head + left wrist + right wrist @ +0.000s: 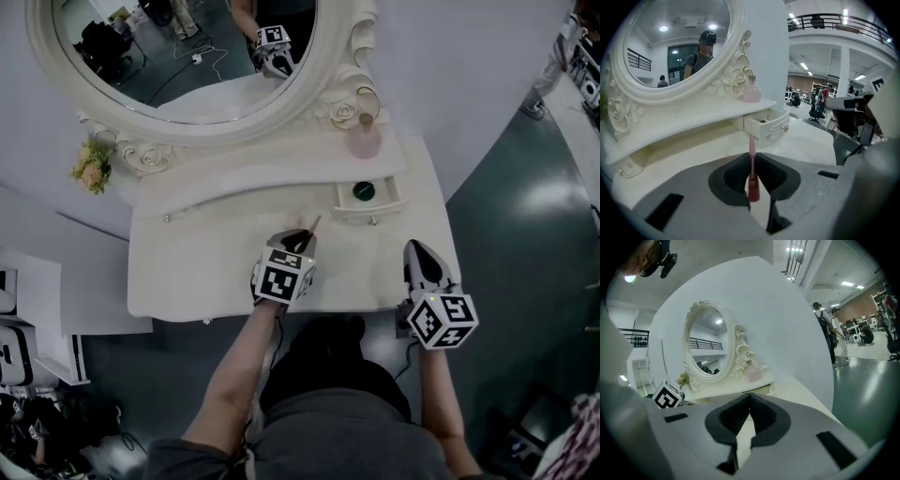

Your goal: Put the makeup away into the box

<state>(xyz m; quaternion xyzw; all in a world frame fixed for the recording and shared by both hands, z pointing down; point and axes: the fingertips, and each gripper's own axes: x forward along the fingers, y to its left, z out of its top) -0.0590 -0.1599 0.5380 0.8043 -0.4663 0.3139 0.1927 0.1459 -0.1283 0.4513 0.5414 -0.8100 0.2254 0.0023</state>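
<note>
The left gripper [752, 161] has its jaws nearly together, pinched on a slim pink makeup stick [752, 143]. The stick stands roughly upright between the pads, its tip poking out beyond them. The thin grip probably suits so narrow a thing, and holding it by the middle leaves the tip free to lead into an opening. In the head view this gripper [298, 239] is over the white vanity top [206, 262], angled downward.

Just ahead and to its right a small drawer [766, 126] is pulled open under the shelf. This is most likely the box the task means, open so the stick can go straight in. A dark green round item [364, 191] already lies inside it. Above the drawer, on the shelf, stands a pink perfume bottle [751, 91], and behind that rises the oval mirror [670, 42] in its carved frame. Far to the gripper's left a posy of flowers [91, 167] sits by the frame.

The right gripper [749, 397] is closed on nothing. It is at the table's near right edge, well apart from the drawer and seemingly kept out of the way.

Counted: two grippers, one makeup stick, one open drawer, one item inside it, one bottle, one mirror, one posy.
</note>
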